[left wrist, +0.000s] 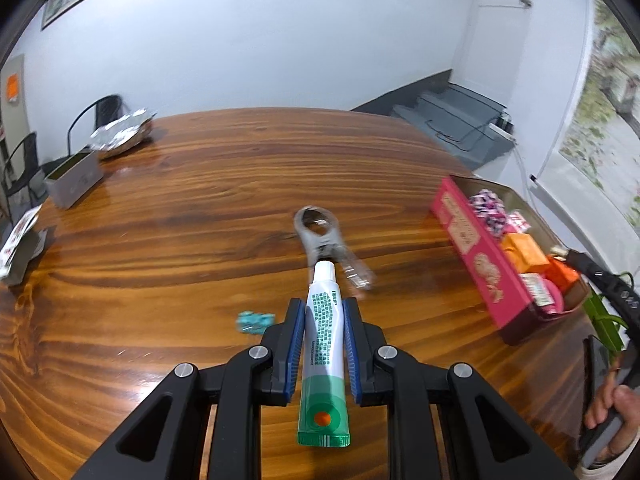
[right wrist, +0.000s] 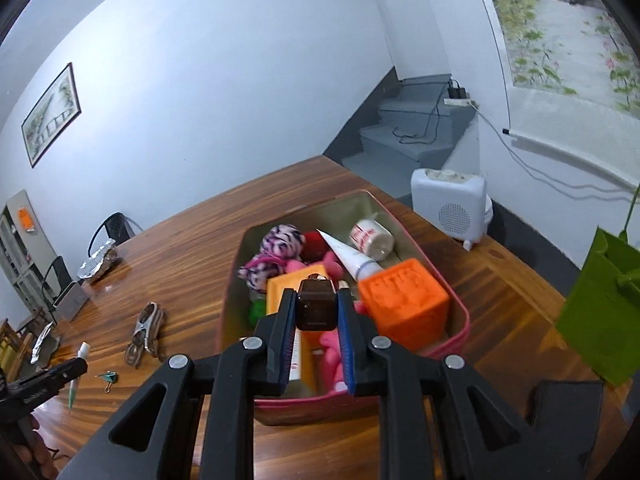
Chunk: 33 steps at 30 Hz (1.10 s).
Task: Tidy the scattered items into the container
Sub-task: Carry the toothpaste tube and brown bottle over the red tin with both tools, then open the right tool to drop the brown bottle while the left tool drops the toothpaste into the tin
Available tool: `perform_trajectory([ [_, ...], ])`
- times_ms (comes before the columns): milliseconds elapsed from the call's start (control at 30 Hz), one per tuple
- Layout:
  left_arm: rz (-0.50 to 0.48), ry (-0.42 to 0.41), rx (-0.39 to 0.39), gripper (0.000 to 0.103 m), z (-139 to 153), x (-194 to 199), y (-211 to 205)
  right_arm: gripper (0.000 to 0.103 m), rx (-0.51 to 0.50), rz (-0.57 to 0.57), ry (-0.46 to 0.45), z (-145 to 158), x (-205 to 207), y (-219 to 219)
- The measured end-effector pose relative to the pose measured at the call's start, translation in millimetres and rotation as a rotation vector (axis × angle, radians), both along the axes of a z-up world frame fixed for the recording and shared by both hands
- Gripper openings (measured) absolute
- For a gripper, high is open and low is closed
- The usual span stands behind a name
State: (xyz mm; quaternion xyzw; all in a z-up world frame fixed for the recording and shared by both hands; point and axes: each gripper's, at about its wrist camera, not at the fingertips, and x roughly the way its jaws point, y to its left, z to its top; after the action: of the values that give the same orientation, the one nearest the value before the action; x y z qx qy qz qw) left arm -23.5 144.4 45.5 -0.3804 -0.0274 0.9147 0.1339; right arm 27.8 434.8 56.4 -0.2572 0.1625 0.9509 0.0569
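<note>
My left gripper (left wrist: pixel 323 312) is shut on a white and green tube (left wrist: pixel 324 344), held above the wooden table (left wrist: pixel 180 216) with its white cap pointing forward. A grey clamp-like tool (left wrist: pixel 320 236) and a small teal binder clip (left wrist: pixel 255 321) lie on the table beyond it. My right gripper (right wrist: pixel 316 300) is shut on a small dark brown block (right wrist: pixel 316 308) and hangs over the near end of the pink box (right wrist: pixel 456 332). The box holds an orange cube (right wrist: pixel 404 304), a plush toy (right wrist: pixel 276 252), a white tube (right wrist: pixel 352 256) and other items. The pink box (left wrist: pixel 480 256) sits at the right in the left wrist view.
A grey rectangular tin (left wrist: pixel 74 178) and a foil bundle (left wrist: pixel 120 134) stand at the table's far left. A green paper bag (right wrist: pixel 600 312) stands at the right of the box. A white heater (right wrist: pixel 450 204) sits beyond the table edge. A person's hand (left wrist: pixel 612 416) is at the right.
</note>
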Motion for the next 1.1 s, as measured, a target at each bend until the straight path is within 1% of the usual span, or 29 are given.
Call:
perform_trajectory([
  [33,-0.013,0.003,-0.001,0.020,3,1,6,0.022,-0.018,0.009,-0.001,-3,-1,3],
  [133,-0.055,0.014,-0.003,0.021,13,1,26,0.028,-0.060,0.019,0.006,-7,-2,10],
  [233,-0.088,0.029,-0.014,0.020,21,2,46,0.038,-0.070,0.002,0.028,-8,1,15],
  [267,-0.099,0.030,-0.013,0.021,23,1,52,0.047,-0.078,-0.005,0.036,-9,2,18],
  [300,-0.113,0.029,-0.010,0.021,25,0,58,0.058,-0.085,-0.018,0.044,-9,4,20],
  [367,-0.141,0.023,-0.001,0.021,28,-2,71,0.070,-0.088,-0.045,0.055,-9,7,24],
  [433,-0.162,0.021,0.002,0.020,30,-5,82,0.074,-0.073,-0.073,0.069,-7,10,25],
  [500,-0.188,0.017,0.006,0.020,31,-7,95,0.083,-0.053,-0.099,0.083,-4,13,25],
  [600,-0.232,0.014,0.018,0.020,35,-10,115,0.085,-0.044,-0.145,0.097,-2,18,27],
  [733,-0.285,0.028,0.021,0.020,42,-13,141,0.087,-0.054,-0.197,0.091,-2,21,35],
  [900,-0.329,0.028,0.040,0.020,46,-23,167,0.088,-0.054,-0.202,0.091,-2,21,37],
  [967,-0.337,0.014,0.054,0.021,46,-31,175,0.089,-0.045,-0.207,0.098,-1,22,35],
  [1100,-0.353,-0.024,0.086,0.020,42,-47,187,0.099,-0.026,-0.208,0.103,0,22,33],
])
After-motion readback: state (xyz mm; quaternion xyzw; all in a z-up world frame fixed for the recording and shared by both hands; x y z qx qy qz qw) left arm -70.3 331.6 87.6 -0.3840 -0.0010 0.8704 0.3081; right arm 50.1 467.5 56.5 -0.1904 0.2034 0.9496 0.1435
